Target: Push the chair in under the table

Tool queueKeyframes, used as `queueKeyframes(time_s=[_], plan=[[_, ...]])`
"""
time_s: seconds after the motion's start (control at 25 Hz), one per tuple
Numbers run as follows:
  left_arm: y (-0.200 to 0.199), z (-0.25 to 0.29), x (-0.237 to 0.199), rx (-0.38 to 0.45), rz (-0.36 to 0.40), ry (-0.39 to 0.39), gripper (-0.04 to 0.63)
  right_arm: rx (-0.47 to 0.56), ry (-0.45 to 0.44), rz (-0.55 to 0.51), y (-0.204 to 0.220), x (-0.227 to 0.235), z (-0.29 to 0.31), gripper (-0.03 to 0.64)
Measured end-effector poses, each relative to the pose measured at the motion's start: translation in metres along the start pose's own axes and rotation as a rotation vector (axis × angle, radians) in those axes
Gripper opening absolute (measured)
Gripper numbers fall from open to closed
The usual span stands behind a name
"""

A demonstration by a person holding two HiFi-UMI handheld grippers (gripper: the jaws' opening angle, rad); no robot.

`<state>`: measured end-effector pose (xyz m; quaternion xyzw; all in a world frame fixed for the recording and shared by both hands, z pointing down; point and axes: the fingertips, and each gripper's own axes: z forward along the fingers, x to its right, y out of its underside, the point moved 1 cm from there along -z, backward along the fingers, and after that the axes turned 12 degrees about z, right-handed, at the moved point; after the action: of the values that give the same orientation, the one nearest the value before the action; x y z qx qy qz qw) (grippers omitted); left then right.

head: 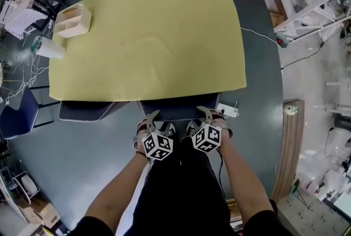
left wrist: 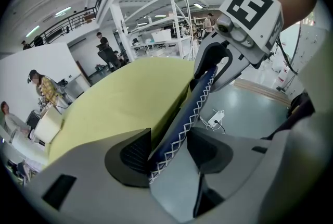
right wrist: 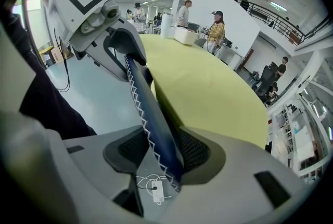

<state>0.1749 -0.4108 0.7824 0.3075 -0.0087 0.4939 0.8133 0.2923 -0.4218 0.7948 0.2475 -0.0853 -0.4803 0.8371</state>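
Note:
A dark chair (head: pixel 178 109) with white stitching along its backrest stands at the near edge of the yellow table (head: pixel 148 37), its seat mostly hidden under the top. My left gripper (head: pixel 148 119) straddles the backrest's top edge near its left end, and my right gripper (head: pixel 211 115) does the same near its right end. In the left gripper view the stitched edge (left wrist: pixel 192 111) runs between the pads of the left gripper (left wrist: pixel 169 152) toward the other gripper (left wrist: pixel 218 61). The right gripper (right wrist: pixel 164 152) holds the same edge (right wrist: pixel 151 124) between its pads.
A second dark chair (head: pixel 88 111) sits tucked in to the left, and a blue one (head: pixel 19 114) stands farther left. A wooden organiser (head: pixel 74 20) and a white cup (head: pixel 49 47) sit on the table's far left. A white power strip (head: pixel 229 110) lies on the floor at the right.

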Motion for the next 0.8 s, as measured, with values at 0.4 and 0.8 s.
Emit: queueKeyframes(time_s=[0.4,0.8], plan=[[0.0026,0.0068,-0.0032,-0.028,-0.029,0.017,0.232,-0.015,-0.018,0.008,-0.0011,0.0030,0.0070,0.187],[0.0059,0.0031,0.0010,-0.105,-0.026,0.047,0.238,-0.031,-0.087,0.028,-0.0015,-0.0049,-0.0021,0.190]])
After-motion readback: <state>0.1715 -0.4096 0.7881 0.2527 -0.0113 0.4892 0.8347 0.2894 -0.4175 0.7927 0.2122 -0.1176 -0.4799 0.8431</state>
